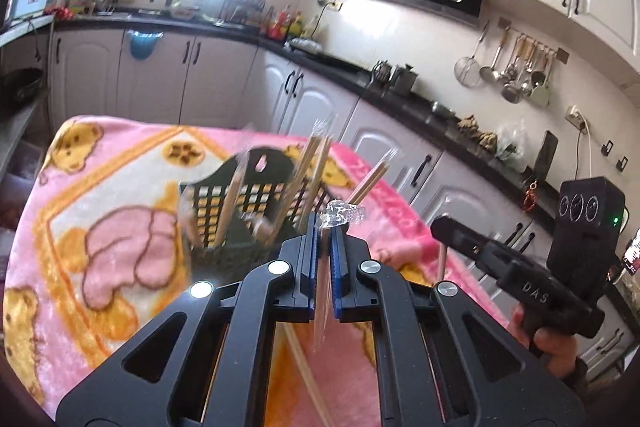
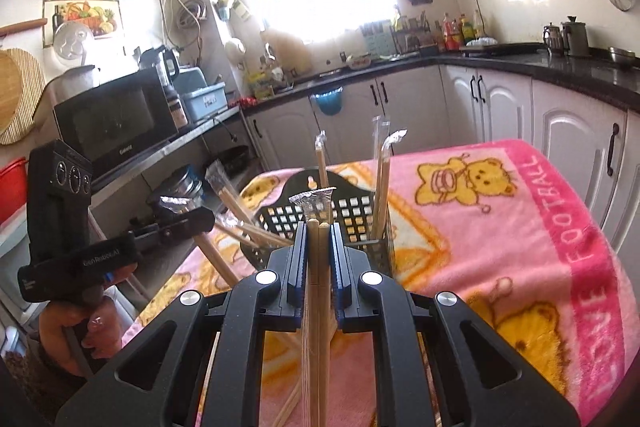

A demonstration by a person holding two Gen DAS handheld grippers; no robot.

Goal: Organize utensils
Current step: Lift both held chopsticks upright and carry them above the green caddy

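Observation:
My left gripper (image 1: 326,227) is shut on a pair of wooden chopsticks in a clear wrapper (image 1: 323,307), whose crumpled top sticks out above the pads. My right gripper (image 2: 319,229) is shut on another wrapped chopstick pair (image 2: 318,267), held upright. Both hover just short of a black mesh utensil basket (image 1: 240,203) (image 2: 352,211) with several wrapped chopsticks standing in it. In the right wrist view the left gripper (image 2: 208,221) is at the left, in a person's hand. In the left wrist view the right gripper (image 1: 436,225) is at the right.
A pink bear-print blanket (image 2: 500,227) covers the table, and loose chopsticks (image 1: 304,367) lie on it below the grippers. White cabinets under a dark counter (image 1: 400,107) run behind. A microwave (image 2: 112,123) sits on a shelf at the left.

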